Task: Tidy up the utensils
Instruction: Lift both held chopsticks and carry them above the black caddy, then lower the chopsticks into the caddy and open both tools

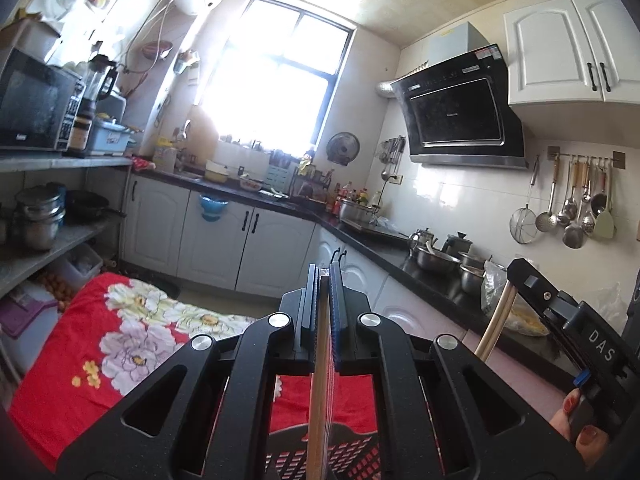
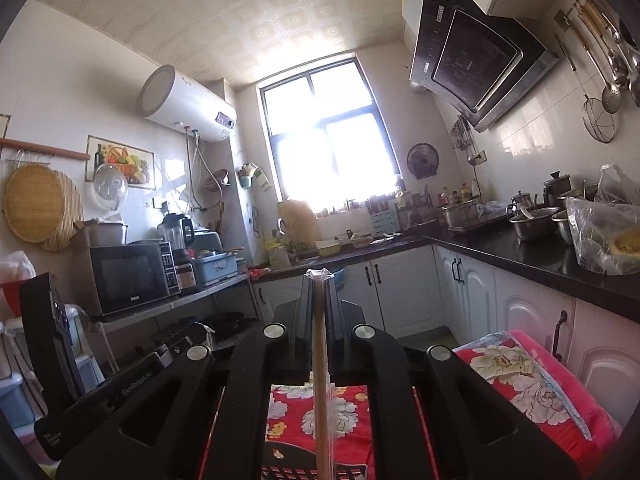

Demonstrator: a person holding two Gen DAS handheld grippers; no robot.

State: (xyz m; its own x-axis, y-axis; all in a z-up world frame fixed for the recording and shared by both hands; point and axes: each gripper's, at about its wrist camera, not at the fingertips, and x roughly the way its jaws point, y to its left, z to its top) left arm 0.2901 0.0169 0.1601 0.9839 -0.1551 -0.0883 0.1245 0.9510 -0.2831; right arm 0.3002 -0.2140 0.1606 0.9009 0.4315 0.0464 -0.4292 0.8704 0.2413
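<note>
In the left wrist view the left tongs (image 1: 325, 276) are pressed together on wrapped chopsticks (image 1: 320, 380), whose long axis runs down the middle to the black basket (image 1: 320, 456) at the bottom edge. At the right, the other tool shows "DAS".

In the right wrist view the right tongs (image 2: 319, 280) likewise clamp a wrapped pair (image 2: 320, 380); "GenRobot.AI" is readable at lower left.

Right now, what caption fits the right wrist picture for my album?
Right gripper shut on wrapped chopsticks, above a red flowered cloth in a sunny kitchen.
</note>
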